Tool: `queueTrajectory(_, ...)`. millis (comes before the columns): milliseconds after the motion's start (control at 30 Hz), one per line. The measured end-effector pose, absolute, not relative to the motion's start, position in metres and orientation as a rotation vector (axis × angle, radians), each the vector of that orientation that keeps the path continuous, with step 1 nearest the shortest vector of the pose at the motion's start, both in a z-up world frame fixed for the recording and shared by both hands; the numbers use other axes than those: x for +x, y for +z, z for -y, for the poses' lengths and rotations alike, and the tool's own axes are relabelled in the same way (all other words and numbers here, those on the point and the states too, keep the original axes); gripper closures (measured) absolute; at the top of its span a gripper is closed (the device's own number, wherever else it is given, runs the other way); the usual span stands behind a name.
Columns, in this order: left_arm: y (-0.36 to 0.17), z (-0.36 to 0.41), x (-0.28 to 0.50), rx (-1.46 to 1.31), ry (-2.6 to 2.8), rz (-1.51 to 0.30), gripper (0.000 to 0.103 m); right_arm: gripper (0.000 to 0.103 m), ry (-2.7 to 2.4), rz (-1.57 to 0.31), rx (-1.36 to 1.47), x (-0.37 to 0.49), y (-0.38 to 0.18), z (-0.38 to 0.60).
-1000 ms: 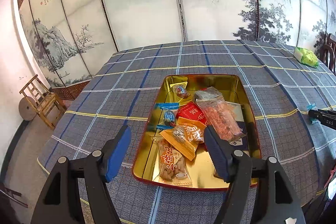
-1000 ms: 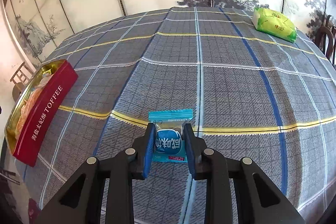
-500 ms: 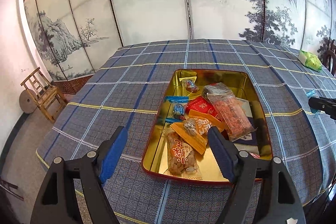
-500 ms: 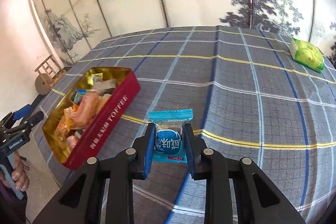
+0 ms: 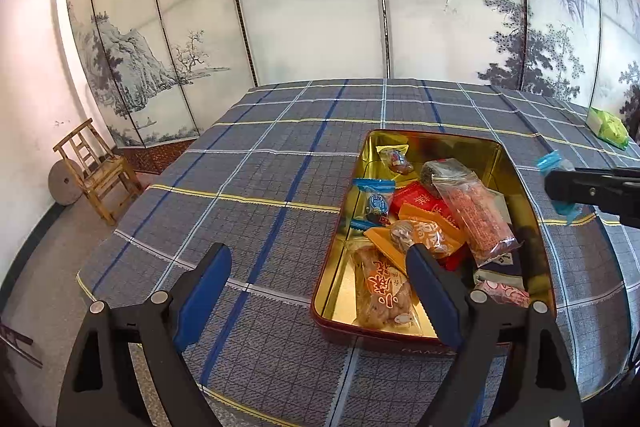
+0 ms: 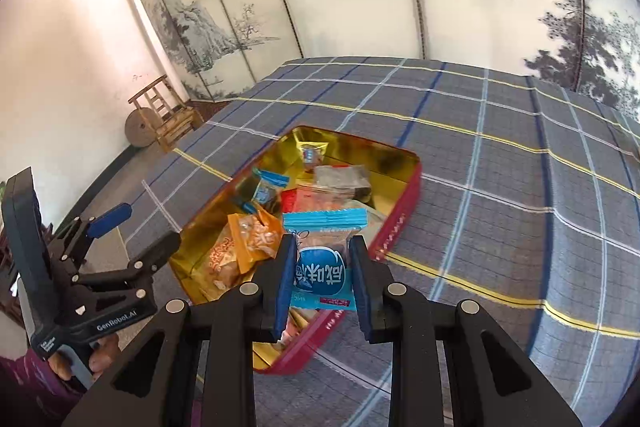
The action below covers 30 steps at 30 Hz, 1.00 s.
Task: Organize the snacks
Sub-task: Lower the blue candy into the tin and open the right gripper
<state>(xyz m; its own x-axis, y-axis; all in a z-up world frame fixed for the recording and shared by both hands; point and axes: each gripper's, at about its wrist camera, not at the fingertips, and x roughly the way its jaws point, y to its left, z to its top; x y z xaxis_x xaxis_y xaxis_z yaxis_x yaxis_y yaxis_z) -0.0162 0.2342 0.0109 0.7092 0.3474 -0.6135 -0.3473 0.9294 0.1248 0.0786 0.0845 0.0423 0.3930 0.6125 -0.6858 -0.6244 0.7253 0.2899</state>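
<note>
A red toffee tin with a gold inside lies open on the checked cloth and holds several wrapped snacks. My right gripper is shut on a blue wrapped snack and holds it in the air above the tin's near right side. In the left wrist view that gripper and its blue snack come in from the right edge. My left gripper hovers at the tin's near left corner. Its jaws are opening and its pads grip nothing. A hand holds it at the left.
A green snack bag lies on the cloth at the far right. The checked tablecloth spreads to the left of the tin. A wooden chair stands on the floor by the painted screen.
My right gripper has lifted the blue snack off the cloth and carried it left to above the tin. The left gripper's jaws have widened, and it has shifted a little to the left.
</note>
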Motion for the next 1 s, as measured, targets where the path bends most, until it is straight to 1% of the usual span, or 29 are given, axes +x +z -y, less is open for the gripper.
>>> queueTrajectory(100, 0.012, -0.239, -0.017, -0.011, 0.390, -0.679, 0.015, 0.075, 0.824, -0.875, -0.024, 0.084, 0.042, -0.108)
queueTrajectory(267, 0.014, -0.248, -0.018, -0.023, 0.407, -0.677, 0.010, 0.075, 0.865, -0.915, -0.006, 0.099, 0.038, -0.142)
queueTrajectory(633, 0.010, -0.265, -0.015, -0.036, 0.422, -0.697, 0.009, 0.075, 0.863, -0.968, -0.013, 0.130, 0.022, -0.191)
queueTrajectory(1000, 0.003, -0.273, -0.009, -0.025, 0.421, -0.717, 0.009, 0.075, 0.831, -1.001, -0.014, 0.150, 0.006, -0.208)
